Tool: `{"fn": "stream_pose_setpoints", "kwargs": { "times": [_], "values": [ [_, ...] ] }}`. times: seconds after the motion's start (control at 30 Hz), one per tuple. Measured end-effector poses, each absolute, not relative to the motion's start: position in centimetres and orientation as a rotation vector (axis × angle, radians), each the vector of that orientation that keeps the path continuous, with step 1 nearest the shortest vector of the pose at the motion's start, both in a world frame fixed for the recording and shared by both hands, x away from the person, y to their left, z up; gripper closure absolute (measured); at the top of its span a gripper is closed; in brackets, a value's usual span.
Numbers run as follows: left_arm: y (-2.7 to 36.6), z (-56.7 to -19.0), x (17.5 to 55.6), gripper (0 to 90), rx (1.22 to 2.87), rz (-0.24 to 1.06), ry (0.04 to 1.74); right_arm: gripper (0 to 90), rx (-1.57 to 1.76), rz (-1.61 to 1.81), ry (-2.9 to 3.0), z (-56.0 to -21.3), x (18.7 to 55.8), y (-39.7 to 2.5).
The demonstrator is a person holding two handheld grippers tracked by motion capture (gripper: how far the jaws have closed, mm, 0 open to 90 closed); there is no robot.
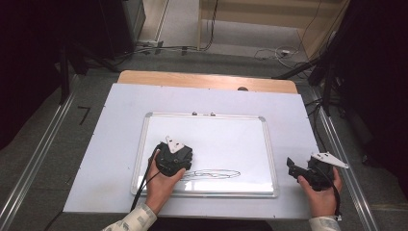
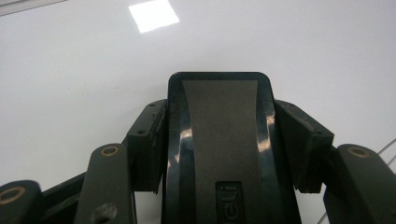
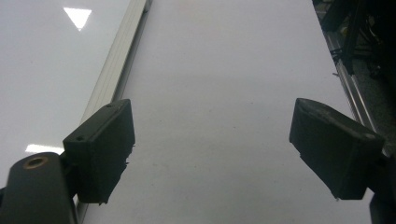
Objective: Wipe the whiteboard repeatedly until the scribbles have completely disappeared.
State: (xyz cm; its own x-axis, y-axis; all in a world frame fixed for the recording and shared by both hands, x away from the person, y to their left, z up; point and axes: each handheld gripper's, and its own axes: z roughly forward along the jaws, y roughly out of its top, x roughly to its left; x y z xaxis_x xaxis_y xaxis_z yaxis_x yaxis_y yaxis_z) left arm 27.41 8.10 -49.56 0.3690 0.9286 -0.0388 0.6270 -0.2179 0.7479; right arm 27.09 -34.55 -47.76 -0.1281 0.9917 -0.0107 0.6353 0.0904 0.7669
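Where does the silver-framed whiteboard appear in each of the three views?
High view: the silver-framed whiteboard lies mid-table on a pale sheet, under the left gripper.
Left gripper view: its white surface spreads behind the black eraser clamped between the jaws.
Right gripper view: its frame edge runs up the left side, past the open right gripper.
Shared landmark: the board's glossy white surface.

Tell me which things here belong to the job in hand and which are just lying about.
In the job: whiteboard; black eraser, clamped in the left claw; oval scribble.
Lying about: right claw, open beside the board; grey table mat; floor cables.
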Motion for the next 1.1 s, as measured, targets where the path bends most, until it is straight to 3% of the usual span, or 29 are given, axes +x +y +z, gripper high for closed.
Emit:
{"fn": "stream_pose_setpoints", "kwargs": {
  "times": [1.1],
  "values": [
    [5.6, -49.6, 28.0, 41.2, 1.979, 0.555, 1.280, 13.0, 1.594, 0.835, 1.825, -47.7, 27.1, -34.5]
  ]
}}
